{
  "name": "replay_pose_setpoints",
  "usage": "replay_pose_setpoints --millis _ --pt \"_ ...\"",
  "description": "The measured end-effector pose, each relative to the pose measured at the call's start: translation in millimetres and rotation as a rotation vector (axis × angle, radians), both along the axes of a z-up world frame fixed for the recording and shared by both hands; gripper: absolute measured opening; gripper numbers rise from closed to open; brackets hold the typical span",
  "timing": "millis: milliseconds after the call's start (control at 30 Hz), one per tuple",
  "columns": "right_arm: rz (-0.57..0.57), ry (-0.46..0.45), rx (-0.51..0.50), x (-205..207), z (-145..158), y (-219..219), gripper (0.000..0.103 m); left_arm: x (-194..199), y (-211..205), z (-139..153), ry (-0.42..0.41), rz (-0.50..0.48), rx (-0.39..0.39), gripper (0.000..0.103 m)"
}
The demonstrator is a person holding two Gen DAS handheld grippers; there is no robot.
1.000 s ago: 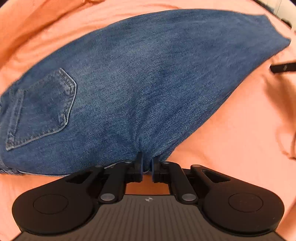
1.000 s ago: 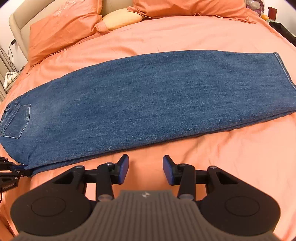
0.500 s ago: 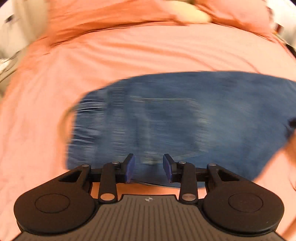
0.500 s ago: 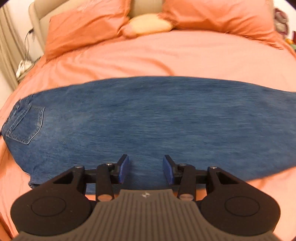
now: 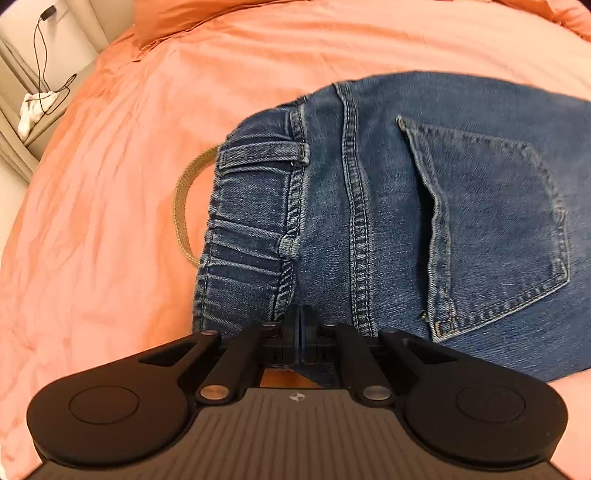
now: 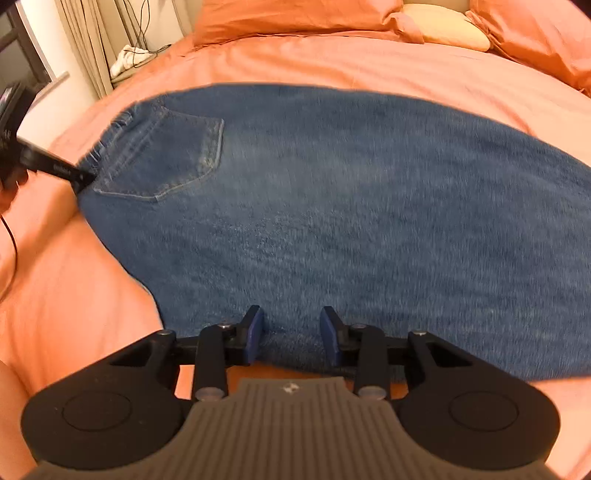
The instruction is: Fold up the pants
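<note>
Blue jeans [image 6: 351, 221] lie flat across the orange bed, folded lengthwise, waist at the left. In the left wrist view the gathered waistband [image 5: 251, 236] and a back pocket [image 5: 491, 236] fill the frame. My left gripper [image 5: 300, 325] is shut on the jeans just below the waistband at the near edge. It also shows in the right wrist view [image 6: 79, 179] at the waist. My right gripper [image 6: 291, 334] is open, its blue pads over the near edge of the jeans at mid-leg, holding nothing.
A tan woven belt loop [image 5: 183, 206] sticks out beside the waistband. Orange pillows [image 6: 295, 18] and a pale cushion [image 6: 447, 27] lie at the headboard. A curtain, cables and white cloth [image 6: 129, 55] are off the bed's left side.
My left gripper let go of the jeans' mid edge, opened, moved left to the waist and shut on it. My right gripper, still open, moved forward over the jeans' near edge.
</note>
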State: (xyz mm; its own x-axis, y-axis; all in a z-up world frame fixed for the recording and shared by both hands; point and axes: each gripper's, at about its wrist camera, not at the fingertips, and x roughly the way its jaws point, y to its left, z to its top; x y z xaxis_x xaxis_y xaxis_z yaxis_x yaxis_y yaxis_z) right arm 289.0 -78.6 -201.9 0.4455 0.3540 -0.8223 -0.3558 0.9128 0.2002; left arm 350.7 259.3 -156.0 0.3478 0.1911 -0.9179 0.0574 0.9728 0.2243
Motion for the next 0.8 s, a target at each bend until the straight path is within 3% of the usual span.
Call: replay_pose_setpoints --millis 167,300,333,400,600,800 --pt "0.036 -0.048 -0.069 -13.2 -1.8 1.8 0.032 4.5 -11.1 -3.9 0.013 -0.013 0.077 0.006" --pt "-0.010 0.000 0.000 -2.4 5.9 -10.2 0.028 -2.5 -28.0 8.9 0.001 -0.042 0.146 0.007" --pt "-0.020 0.004 0.014 -3.8 11.2 -17.0 0.027 -7.1 -33.6 16.4 -0.014 -0.051 0.157 0.009" --pt "-0.052 -0.028 0.034 -10.2 24.5 -35.0 0.031 -16.1 -43.3 35.2 -0.064 -0.063 0.162 0.032" --pt "-0.329 -0.040 0.130 -25.0 54.5 -154.8 0.035 -20.1 -91.1 88.5 -0.127 -0.104 -0.009 0.036" --pt "-0.691 -0.022 0.221 -46.3 67.0 -308.9 0.039 -5.6 -183.2 116.7 -0.143 -0.256 -0.155 0.038"
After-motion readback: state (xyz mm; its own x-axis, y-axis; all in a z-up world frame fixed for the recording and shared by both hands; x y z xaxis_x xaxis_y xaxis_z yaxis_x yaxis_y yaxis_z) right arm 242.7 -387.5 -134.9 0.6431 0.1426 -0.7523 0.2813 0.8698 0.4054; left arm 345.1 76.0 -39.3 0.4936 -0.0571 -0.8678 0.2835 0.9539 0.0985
